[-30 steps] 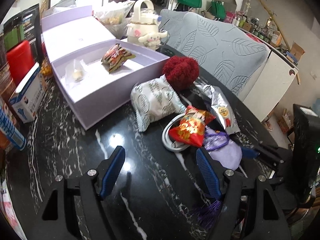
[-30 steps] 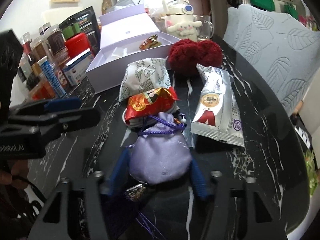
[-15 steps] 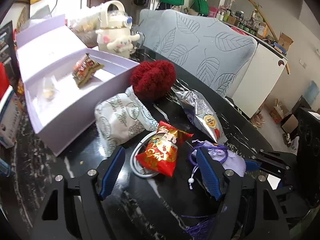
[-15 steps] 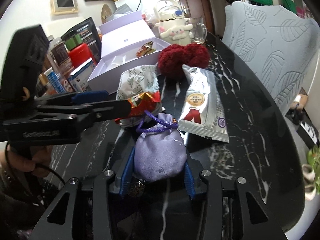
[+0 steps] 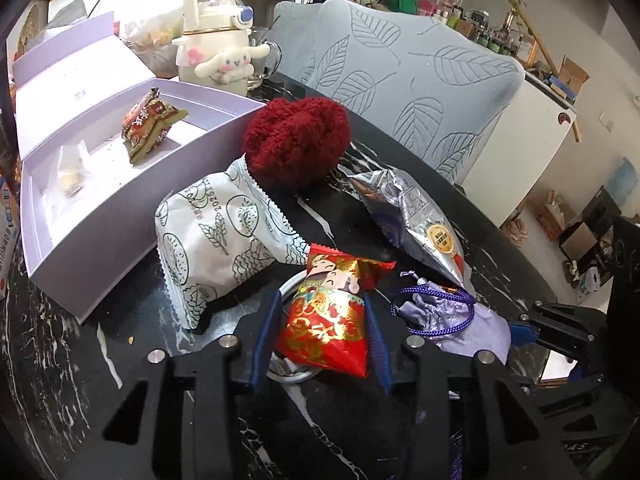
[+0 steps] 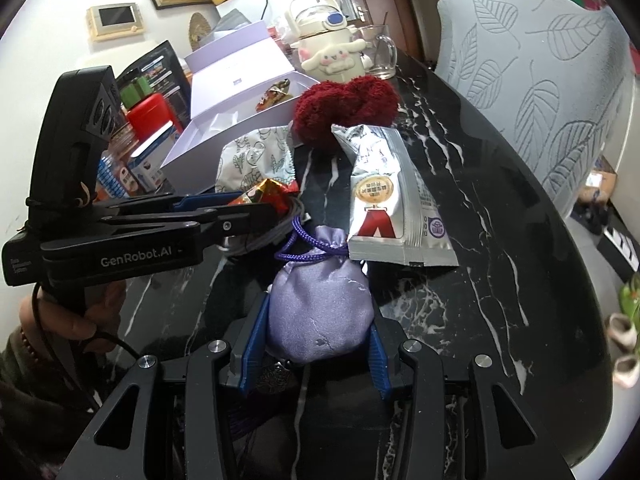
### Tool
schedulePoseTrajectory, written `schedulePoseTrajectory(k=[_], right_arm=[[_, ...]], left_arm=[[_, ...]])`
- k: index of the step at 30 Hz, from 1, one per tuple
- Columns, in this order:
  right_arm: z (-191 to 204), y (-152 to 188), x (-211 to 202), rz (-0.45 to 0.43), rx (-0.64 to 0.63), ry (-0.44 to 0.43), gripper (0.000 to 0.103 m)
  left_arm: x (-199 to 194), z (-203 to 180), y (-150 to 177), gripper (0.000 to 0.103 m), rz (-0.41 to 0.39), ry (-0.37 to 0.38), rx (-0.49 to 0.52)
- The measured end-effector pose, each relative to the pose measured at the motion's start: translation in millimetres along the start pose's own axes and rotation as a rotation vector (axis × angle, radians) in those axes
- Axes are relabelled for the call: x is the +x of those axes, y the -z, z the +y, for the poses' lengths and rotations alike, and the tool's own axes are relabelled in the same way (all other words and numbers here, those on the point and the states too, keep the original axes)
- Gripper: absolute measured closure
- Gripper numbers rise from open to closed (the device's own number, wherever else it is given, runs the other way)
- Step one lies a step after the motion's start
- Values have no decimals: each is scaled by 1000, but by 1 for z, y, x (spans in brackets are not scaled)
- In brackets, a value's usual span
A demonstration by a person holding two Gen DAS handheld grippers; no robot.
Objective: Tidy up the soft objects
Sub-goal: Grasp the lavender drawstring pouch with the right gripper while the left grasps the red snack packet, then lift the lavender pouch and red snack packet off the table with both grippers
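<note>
Left gripper (image 5: 320, 336) has slid in over the pile since a second ago and clamped: its jaws, then wide apart over bare table, are now shut on the red snack packet (image 5: 334, 312), pads pressed to both sides. Packet lies on a white cable coil (image 5: 288, 286), just beside the white leaf-print pouch (image 5: 216, 240). Right gripper (image 6: 316, 344) holds the lilac drawstring bag (image 6: 320, 312), jaws tight on its flanks (a shade narrower than before). Both items sit on the black marble table (image 6: 500, 280).

Step in hand, by my reading: grasp done, lift pending. Next move calls for raising the packet clear of the coil and carrying it to the open lilac box (image 5: 132, 204), which already holds two small packets.
</note>
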State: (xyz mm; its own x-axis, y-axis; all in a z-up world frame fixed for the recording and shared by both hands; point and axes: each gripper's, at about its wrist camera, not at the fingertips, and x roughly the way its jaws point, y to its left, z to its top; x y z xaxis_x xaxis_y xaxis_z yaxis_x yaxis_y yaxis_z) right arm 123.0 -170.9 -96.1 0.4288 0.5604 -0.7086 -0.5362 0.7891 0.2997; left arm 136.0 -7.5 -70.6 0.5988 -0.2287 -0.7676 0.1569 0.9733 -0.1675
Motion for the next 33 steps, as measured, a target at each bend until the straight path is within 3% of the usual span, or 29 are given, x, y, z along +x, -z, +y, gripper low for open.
schedulePoseTrajectory(k=[15, 20, 25, 28, 33], right_arm=[[12, 3, -6, -20, -8, -2, 60], [23, 5, -2, -9, -30, -8, 59], [29, 7, 1, 4, -44, -1, 60], [31, 8, 2, 11, -46, 8, 60], [30, 9, 3, 21, -42, 25, 59]], left_arm=[[-32, 6, 13, 68, -14, -24, -23], [-43, 19, 30, 68, 12, -93, -66], [-46, 30, 48, 68, 51, -102, -99], [-36, 36, 54, 65, 99, -70, -126], [-30, 26, 52, 57, 89, -136, -55]])
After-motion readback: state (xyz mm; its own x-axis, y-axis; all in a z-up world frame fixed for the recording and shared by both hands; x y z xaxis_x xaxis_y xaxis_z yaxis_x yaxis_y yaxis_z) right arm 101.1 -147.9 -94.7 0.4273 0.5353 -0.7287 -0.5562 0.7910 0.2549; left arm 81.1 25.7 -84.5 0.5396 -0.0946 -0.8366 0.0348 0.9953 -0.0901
